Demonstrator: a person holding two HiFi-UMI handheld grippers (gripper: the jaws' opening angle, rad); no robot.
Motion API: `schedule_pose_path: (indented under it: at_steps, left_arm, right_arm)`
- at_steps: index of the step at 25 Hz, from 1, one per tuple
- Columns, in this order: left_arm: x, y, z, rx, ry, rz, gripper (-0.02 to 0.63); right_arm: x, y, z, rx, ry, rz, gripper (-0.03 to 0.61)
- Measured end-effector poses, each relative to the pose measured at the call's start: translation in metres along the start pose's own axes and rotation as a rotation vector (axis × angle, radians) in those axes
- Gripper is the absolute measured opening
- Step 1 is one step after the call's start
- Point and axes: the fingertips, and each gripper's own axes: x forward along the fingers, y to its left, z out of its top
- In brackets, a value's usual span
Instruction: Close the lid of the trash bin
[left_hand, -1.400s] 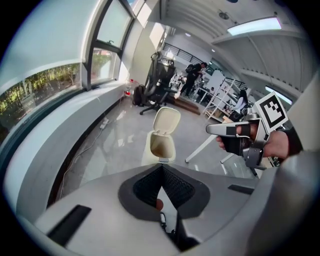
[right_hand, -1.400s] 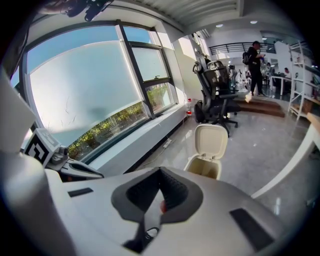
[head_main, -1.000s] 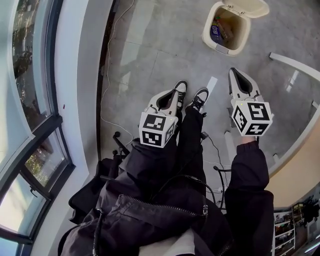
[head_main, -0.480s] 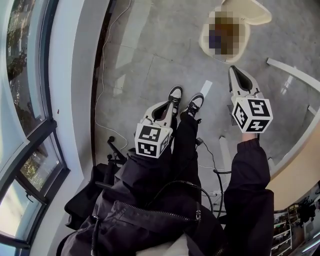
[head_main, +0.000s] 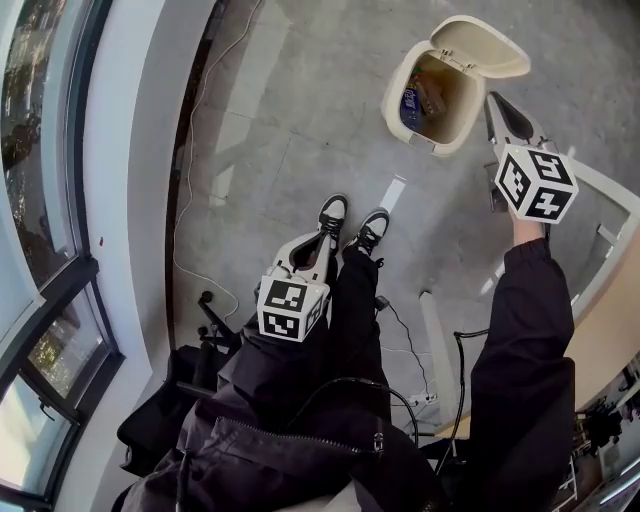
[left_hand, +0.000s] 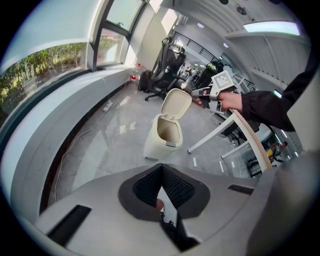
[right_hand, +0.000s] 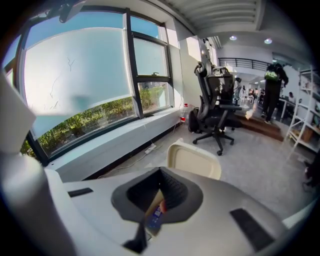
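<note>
Cream plastic bin (head_main: 440, 146) stands on the floor (head_main: 300, 120) at 1 o'clock from the shoes (head_main: 331, 214). Its lid (head_main: 482, 45) is up, hinged on the far side. Trash (head_main: 413, 100) sits low inside, below the rim.

Right gripper (head_main: 500, 108): jaws clenched, nothing in them. Tip is at the bin's 3 o'clock, just beside the lid's edge; can't tell if it touches. In the right gripper view the lid stands just past the tip. Left gripper (head_main: 312, 255): jaws clenched, empty, down by the thigh at the bin's 7 o'clock, well apart, idle.

Risks, as I read it:
- The lid is smooth and curved, so a narrow clenched tip pushing near its edge could skid off sideways.
- The bin looks light and the floor is glossy. A push toward 9 o'clock rather than down over the hinge could slide or tip it, and nothing braces it.
- The lid may spring back if it's let go short of the front catch.

Room:
- Open floor at the bin's 9 and 12 o'clock.
- White bench frame (head_main: 605, 185) runs close at 4 o'clock, right by the right forearm, so there's little slack for swinging the elbow out.
- Curved sill (head_main: 140, 200) is far off at 9 o'clock, no issue.
- The best line looks like over the lid top, then down toward 7 o'clock.
</note>
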Motion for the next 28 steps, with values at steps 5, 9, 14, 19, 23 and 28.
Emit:
schedule_pose_path:
  at_steps: [5,9,14,19,23,28]
  left_arm:
    - [0.001,0.005,0.002,-0.015,0.0,0.004,-0.005]
    - [0.0,0.009,0.0,-0.026,-0.001,0.011,-0.005]
    - [-0.003,0.017,-0.001,-0.039,-0.005,0.018,-0.005]
    - [-0.005,0.022,-0.005,-0.046,0.001,0.024,-0.005]
    - [-0.006,0.022,-0.007,-0.046,0.001,0.021,-0.005]
    - [-0.004,0.02,-0.006,-0.044,-0.004,0.014,-0.005]
  right_arm:
    - [0.028,-0.054,0.045,-0.002,-0.02,-0.069,0.005]
    - [0.041,-0.089,0.066,0.01,-0.018,-0.132,0.005]
    - [0.063,-0.117,0.072,0.017,0.034,-0.193,0.005]
    - [0.082,-0.132,0.056,0.065,0.14,-0.209,0.005]
    - [0.079,-0.126,0.042,0.069,0.18,-0.194,0.005]
    - [0.071,-0.116,0.033,0.107,0.162,-0.172,0.005]
